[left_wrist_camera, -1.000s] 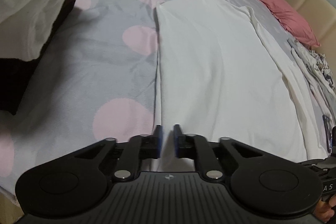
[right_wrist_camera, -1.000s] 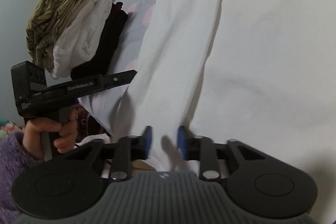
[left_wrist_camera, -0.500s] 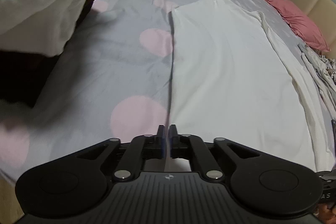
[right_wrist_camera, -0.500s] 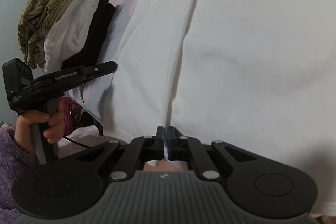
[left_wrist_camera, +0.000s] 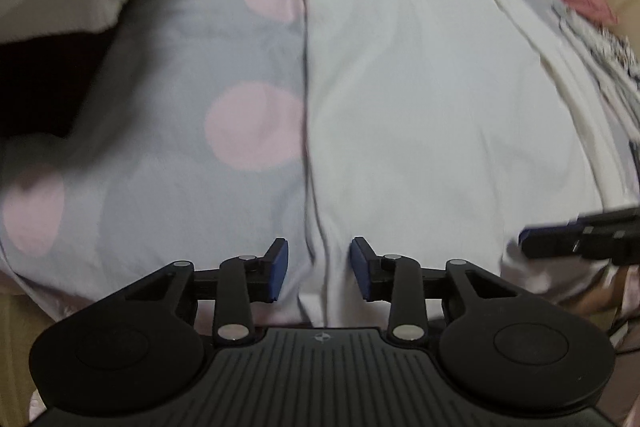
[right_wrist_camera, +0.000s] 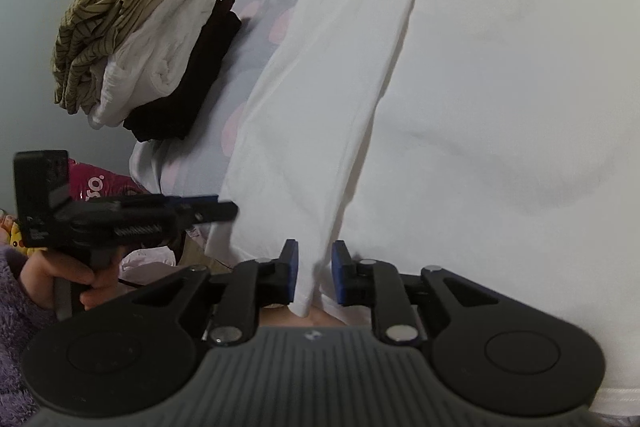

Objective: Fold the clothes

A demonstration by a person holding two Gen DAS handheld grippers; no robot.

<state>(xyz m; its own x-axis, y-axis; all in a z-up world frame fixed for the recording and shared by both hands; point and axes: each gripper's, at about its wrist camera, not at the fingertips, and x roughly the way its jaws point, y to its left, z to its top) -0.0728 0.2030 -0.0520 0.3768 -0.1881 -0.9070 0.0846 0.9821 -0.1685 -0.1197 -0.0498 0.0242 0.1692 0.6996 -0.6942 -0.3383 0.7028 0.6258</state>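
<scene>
Left hand-held gripper [left_wrist_camera: 318,267] has its jaws spread, straddling the folded edge of the white shirt [left_wrist_camera: 420,99] at its near end; nothing is pinched. Right hand-held gripper [right_wrist_camera: 314,273] is likewise spread, with a ridge of the same shirt's hem standing between its pads (cloth in the gap, not clamped). Shirt lies flat on the spotted bed sheet [left_wrist_camera: 168,115], long axis running straight away from both grippers, left one on the fold line, right one further along the near hem. Folded stack [right_wrist_camera: 144,39] sits well off to the left.
</scene>
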